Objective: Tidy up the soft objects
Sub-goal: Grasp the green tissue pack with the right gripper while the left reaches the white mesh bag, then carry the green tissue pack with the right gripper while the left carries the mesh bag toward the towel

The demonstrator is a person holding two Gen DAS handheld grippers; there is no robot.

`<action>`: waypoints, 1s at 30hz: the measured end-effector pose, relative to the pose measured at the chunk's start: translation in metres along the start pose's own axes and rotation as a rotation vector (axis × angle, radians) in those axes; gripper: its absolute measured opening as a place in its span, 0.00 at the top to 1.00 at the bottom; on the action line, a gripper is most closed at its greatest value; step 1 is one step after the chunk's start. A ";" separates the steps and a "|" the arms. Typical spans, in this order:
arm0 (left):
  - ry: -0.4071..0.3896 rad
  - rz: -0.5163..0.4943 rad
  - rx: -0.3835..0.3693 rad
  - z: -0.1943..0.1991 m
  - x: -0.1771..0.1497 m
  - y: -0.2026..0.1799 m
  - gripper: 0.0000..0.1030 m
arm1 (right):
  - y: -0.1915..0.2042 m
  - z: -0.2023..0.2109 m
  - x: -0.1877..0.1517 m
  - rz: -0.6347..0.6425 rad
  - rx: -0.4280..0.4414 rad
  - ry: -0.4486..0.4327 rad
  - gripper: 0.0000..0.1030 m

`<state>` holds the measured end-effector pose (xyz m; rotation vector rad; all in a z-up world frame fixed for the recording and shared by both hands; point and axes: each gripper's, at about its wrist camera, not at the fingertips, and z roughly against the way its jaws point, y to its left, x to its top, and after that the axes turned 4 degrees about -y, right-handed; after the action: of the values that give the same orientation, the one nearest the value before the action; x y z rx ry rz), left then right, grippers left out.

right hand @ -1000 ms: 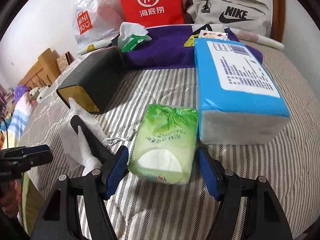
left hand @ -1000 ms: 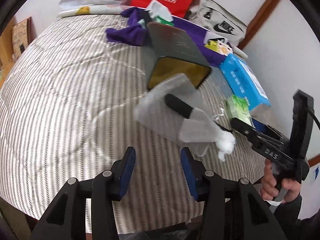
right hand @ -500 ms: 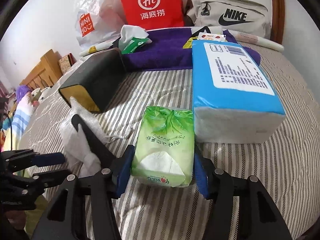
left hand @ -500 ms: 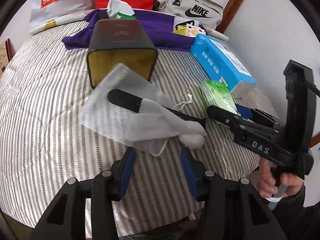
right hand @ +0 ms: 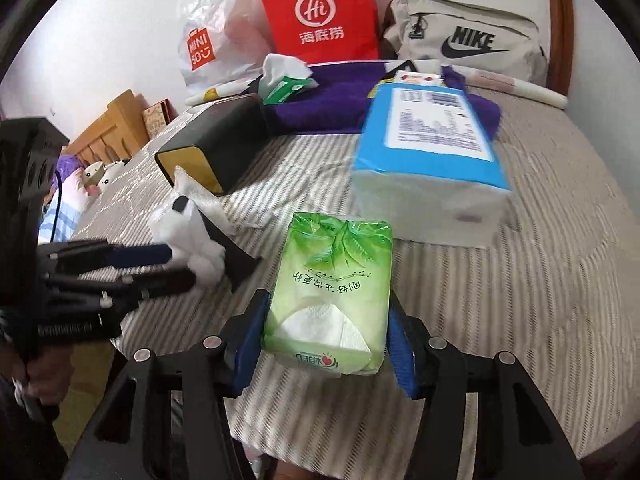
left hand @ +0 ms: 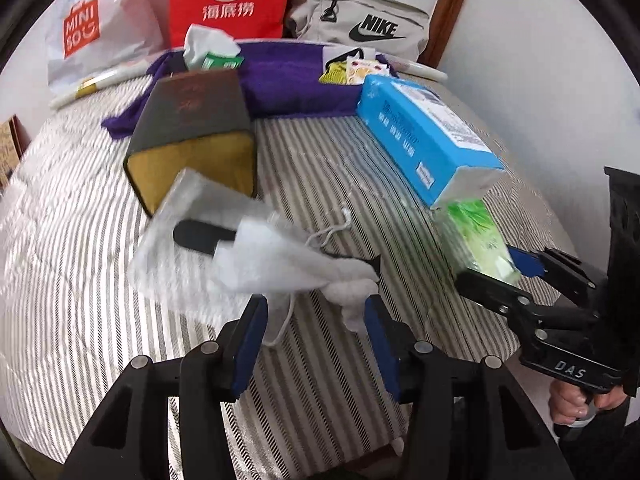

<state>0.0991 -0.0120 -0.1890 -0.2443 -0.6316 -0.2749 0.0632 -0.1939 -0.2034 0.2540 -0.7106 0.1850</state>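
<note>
**Tissue pack gripped, pouch bundle next**

Since a second ago the right gripper (right hand: 324,344) has closed from a wide straddle onto the green plastic pack of tissues (right hand: 330,300), and the left gripper (left hand: 314,332) has come in close to the white gauzy drawstring pouch (left hand: 224,248).

Left wrist view: the left gripper's blue pads stand apart with nothing between them. Just ahead of them the pouch lies draped over a black flat-handled tool (left hand: 200,236), with a tuft of white cotton (left hand: 352,296) at its near end — all on the grey-striped bed cover (left hand: 80,280). Behind it lies the dark box with a gold end (left hand: 192,136) on its side. At far right the green pack sits between the other gripper's fingers, beside the blue-wrapped tissue brick (left hand: 420,132).

Right wrist view: both blue pads press the green pack's sides, clamped on it; whether it is off the bed I cannot tell. The blue brick lies just beyond.

The step in hand looks like gathering the green pack. Next it likely wants lifting and placing with the other tissues, with a light grip — the pack is squashy — while the left gripper closes on the pouch.
</note>
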 end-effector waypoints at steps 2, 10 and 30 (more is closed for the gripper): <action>-0.009 -0.018 0.001 0.002 0.002 -0.005 0.53 | -0.007 0.006 -0.002 -0.003 -0.010 -0.007 0.47; 0.019 -0.040 -0.007 -0.012 0.010 -0.018 0.53 | -0.027 0.019 -0.007 -0.033 -0.032 -0.027 0.47; -0.028 -0.124 0.040 -0.008 0.003 -0.031 0.79 | -0.066 0.050 0.002 -0.063 -0.121 -0.095 0.47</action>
<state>0.0959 -0.0442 -0.1887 -0.1713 -0.6803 -0.3778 0.0503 -0.2713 -0.1761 0.1697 -0.8041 0.0698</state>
